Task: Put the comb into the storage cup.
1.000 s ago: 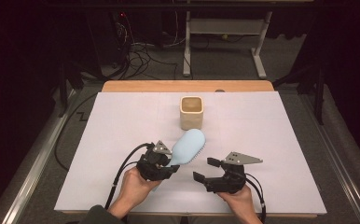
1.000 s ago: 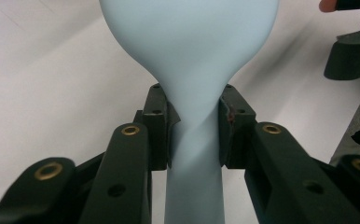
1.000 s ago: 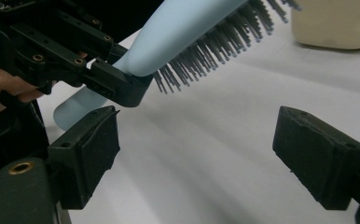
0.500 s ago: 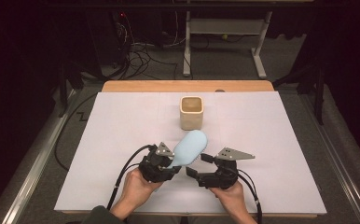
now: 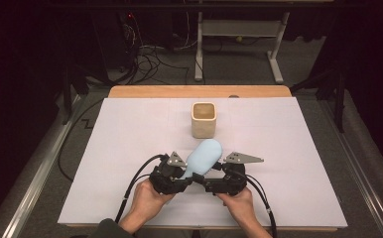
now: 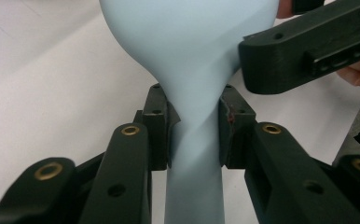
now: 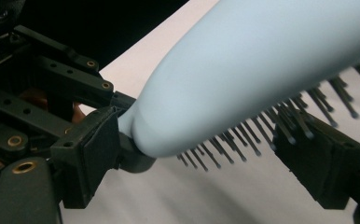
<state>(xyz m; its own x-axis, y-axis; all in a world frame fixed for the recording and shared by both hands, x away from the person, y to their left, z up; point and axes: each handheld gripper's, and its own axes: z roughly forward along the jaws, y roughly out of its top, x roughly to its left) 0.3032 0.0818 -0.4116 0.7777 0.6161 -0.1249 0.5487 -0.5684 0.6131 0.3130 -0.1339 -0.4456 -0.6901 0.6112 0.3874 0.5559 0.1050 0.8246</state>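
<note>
Pale blue hairbrush point(image 5: 203, 156) held low above the white-covered bench point(image 5: 130, 129), at its near middle, head tilted up and away toward the beige square cup point(image 5: 203, 119), well apart from it. Left hand-held gripper point(image 6: 194, 126) partly closed, pads clamped on the narrow neck of the brush handle, one either side. Right hand-held gripper point(image 7: 206, 149) brought in just beside the left, jaws standing open around the brush head: bristles point(image 7: 280, 133) pointing down toward the far jaw, near jaw close against the handle end, firm contact not clear
</note>
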